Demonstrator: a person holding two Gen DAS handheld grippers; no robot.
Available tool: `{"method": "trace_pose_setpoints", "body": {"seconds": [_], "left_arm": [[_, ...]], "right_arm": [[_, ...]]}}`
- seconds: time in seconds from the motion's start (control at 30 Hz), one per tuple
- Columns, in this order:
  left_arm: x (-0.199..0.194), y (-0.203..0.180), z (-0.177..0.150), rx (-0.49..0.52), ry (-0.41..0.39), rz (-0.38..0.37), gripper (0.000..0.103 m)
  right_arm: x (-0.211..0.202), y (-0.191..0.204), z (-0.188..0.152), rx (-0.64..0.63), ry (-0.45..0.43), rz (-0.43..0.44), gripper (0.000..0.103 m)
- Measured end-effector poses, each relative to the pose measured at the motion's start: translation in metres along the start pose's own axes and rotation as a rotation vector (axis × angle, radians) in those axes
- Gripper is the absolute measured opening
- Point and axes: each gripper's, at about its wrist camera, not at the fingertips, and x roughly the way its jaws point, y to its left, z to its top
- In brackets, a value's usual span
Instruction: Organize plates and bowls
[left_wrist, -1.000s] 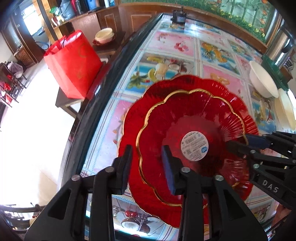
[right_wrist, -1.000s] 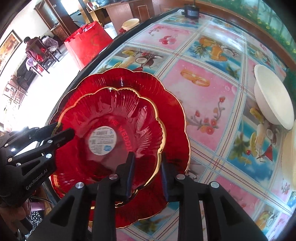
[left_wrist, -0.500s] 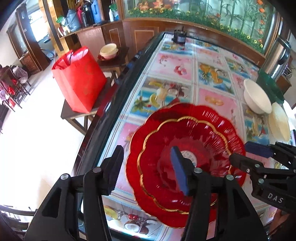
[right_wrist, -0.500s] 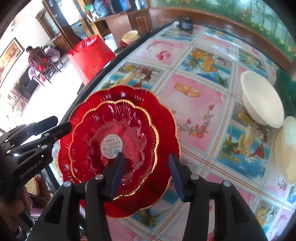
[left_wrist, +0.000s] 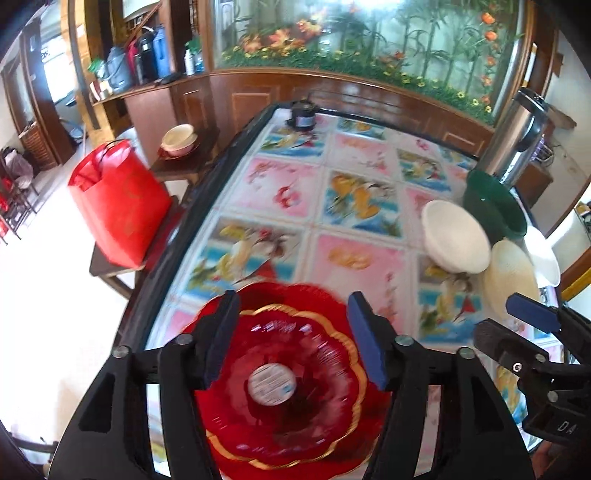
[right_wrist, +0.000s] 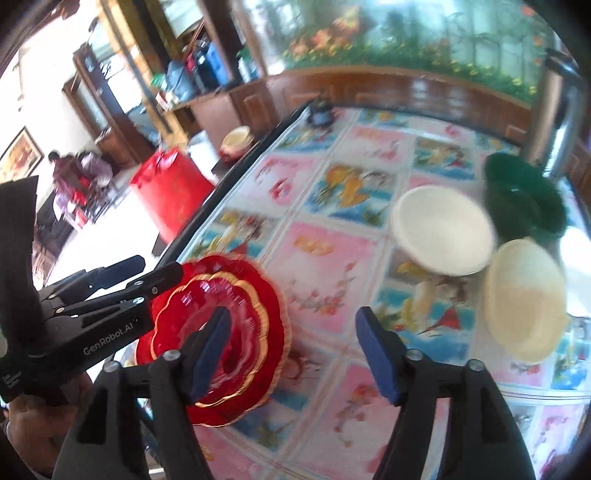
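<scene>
Two red scalloped plates with gold rims lie stacked, the smaller plate (left_wrist: 288, 384) on the larger plate (left_wrist: 306, 295), near the table's front left edge; they also show in the right wrist view (right_wrist: 236, 321). My left gripper (left_wrist: 291, 332) is open and empty above them. My right gripper (right_wrist: 291, 343) is open and empty, to their right; it also shows in the left wrist view (left_wrist: 517, 325). A white bowl (right_wrist: 439, 232), a cream bowl (right_wrist: 524, 299) and a dark green bowl (right_wrist: 524, 195) stand at the far right.
The table (left_wrist: 354, 258) has a fruit-print cover and a dark rim on the left. A red bag (left_wrist: 118, 203) and a cup on a side table (left_wrist: 179, 138) stand left of it. A steel flask (left_wrist: 517, 136) stands at the back right.
Both grippers have opened wider and pulled back and up from the stacked red plates. The view now takes in the bowls at the right.
</scene>
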Motion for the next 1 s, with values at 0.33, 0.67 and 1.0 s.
{"method": "trace_pose_setpoints", "body": {"seconds": [0.33,0.67,1.0], "left_arm": [[0.013,-0.072,0.029,0.088,-0.027,-0.074,0.065],[0.021,-0.138,0.043,0.165,-0.044,-0.139,0.066],[0.039,-0.173,0.048,0.196,-0.023,-0.138,0.066]], "right_arm": [[-0.031,-0.070,0.003,0.115,-0.056,-0.088,0.075],[-0.058,-0.125,-0.004,0.194,-0.093,-0.143,0.079],[-0.067,-0.163,-0.006,0.235,-0.101,-0.155,0.079]]}}
